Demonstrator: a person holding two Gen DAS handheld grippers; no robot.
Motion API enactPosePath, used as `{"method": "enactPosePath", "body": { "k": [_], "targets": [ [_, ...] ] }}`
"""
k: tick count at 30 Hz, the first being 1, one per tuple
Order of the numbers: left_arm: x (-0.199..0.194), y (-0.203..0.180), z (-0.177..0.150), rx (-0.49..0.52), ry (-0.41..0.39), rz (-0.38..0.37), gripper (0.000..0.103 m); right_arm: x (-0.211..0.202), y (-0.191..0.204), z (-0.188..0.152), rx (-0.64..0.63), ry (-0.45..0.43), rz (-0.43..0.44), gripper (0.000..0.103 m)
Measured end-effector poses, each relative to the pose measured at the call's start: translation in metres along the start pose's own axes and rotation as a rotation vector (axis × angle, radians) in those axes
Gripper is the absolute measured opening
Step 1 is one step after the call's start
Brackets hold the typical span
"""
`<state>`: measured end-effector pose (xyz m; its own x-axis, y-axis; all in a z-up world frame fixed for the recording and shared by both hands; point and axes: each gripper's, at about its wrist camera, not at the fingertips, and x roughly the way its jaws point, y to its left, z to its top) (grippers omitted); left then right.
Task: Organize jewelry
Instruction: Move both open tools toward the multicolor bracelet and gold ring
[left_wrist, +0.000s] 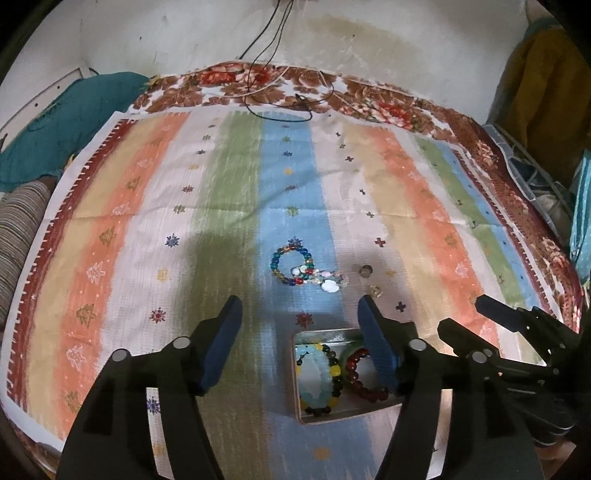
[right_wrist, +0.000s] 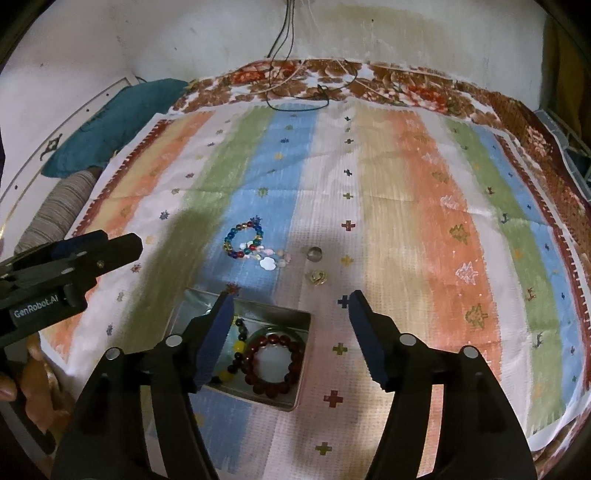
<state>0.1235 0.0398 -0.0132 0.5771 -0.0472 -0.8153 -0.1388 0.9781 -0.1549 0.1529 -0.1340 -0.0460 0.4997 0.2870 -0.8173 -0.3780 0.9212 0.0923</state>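
A metal tin (left_wrist: 325, 334) (right_wrist: 295, 391) on the striped cloth holds a dark red bead bracelet (left_wrist: 360, 376) (right_wrist: 275, 363), a pale blue one (left_wrist: 314, 373) and a dark-and-yellow one (right_wrist: 236, 354). Beyond it lie a multicoloured bead bracelet (left_wrist: 290, 266) (right_wrist: 242, 240), a pale shell bracelet (left_wrist: 328, 280) (right_wrist: 269, 260) and two small rings (left_wrist: 365, 271) (right_wrist: 316, 277). My left gripper (left_wrist: 299, 306) is open and empty above the tin's near side. My right gripper (right_wrist: 290, 299) is open and empty over the tin; it also shows in the left wrist view (left_wrist: 465, 317).
The striped cloth (left_wrist: 221, 184) covers a floral bedspread (left_wrist: 388, 103). Black cables (left_wrist: 280, 107) lie at the far edge by the wall. A teal cloth (left_wrist: 62, 122) and striped pillow (left_wrist: 18, 229) sit at the left.
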Motion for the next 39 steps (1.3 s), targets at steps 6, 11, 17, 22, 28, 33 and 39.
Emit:
{"method": "enactPosePath", "body": {
  "k": [6,11,17,22,28,33,39],
  "targets": [
    [0.012,0.009,0.005,-0.028,0.022,0.014,0.071,0.009,0.0,0.006,-0.011,0.022,-0.006,0.07],
    [0.023,0.017,0.009,-0.031,0.037,0.052,0.072,0.017,-0.001,0.008,-0.018,0.045,-0.013,0.071],
    [0.027,0.027,0.017,-0.06,0.021,0.058,0.075,0.025,-0.003,0.011,-0.019,0.055,-0.031,0.073],
    [0.04,0.027,0.019,-0.07,0.047,0.039,0.079,0.039,-0.003,0.015,-0.029,0.081,-0.048,0.073],
    [0.06,0.021,0.022,-0.03,0.07,0.075,0.08,0.048,-0.002,0.015,-0.058,0.099,-0.06,0.073],
    [0.071,0.018,0.026,-0.015,0.074,0.085,0.08,0.055,-0.001,0.018,-0.065,0.106,-0.06,0.073],
    [0.086,0.023,0.028,-0.018,0.092,0.096,0.08,0.07,-0.005,0.022,-0.048,0.123,-0.067,0.073]
  ]
}}
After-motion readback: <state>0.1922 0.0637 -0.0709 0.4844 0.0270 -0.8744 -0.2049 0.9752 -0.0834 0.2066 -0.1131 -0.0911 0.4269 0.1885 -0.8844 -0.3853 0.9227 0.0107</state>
